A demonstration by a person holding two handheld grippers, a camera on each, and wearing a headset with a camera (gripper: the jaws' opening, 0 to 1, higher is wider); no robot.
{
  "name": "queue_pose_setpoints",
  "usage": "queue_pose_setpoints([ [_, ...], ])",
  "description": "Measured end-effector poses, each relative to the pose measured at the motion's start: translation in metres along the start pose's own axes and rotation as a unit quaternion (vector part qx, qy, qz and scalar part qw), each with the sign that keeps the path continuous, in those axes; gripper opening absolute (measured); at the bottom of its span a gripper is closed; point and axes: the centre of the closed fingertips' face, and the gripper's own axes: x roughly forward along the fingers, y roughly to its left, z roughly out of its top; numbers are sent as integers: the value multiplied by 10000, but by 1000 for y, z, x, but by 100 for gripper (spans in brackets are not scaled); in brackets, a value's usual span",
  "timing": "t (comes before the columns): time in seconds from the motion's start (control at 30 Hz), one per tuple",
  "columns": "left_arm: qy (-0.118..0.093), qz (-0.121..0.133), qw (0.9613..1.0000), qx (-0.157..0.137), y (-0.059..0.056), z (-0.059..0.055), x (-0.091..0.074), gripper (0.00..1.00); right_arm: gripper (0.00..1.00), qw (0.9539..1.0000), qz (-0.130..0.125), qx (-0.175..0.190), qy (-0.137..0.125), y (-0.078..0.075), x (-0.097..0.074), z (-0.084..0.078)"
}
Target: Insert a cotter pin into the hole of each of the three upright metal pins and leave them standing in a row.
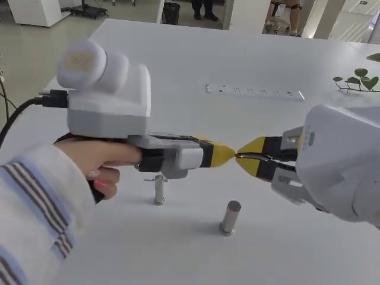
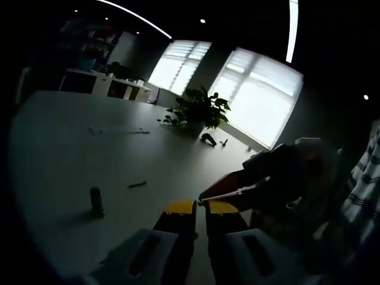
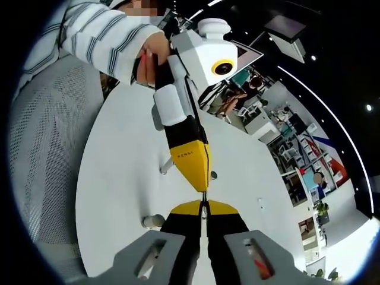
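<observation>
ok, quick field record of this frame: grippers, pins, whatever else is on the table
left gripper: fingers shut, tip to tip with right
right gripper: fingers shut
between tips: thin piece, likely a cotter pin, apparently held by both
left metal pin: upright, cotter through its hole
right metal pin: upright, no cotter visible
table: power strip, plant at far edge

The left gripper (image 1: 232, 155) has a pale grey boxy housing with a rounded white cap, a black middle and yellow wedge jaws. A black cable (image 1: 21, 113) plugs into its rear. The right gripper (image 1: 241, 159) matches, with a small green mark. The sleeve (image 1: 35, 208) is white with blue and grey stripes.
</observation>
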Motion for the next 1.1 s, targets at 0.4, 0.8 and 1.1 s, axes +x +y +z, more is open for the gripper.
queue_pose_setpoints([
  [0.4, 89, 7, 9996, -260, 1, -9, 1, 0, 0, 9997, 201, 104, -59, 8, 2, 1],
  [0.8, 157, -60, 9984, -546, 1, -13, -2, 0, 0, 9993, 300, 176, -108, 13, 2, 3],
  [1.1, 246, 81, 9991, -343, 1, -19, -3, 0, 0, 9993, 358, 4, -116, 19, 4, 2],
])
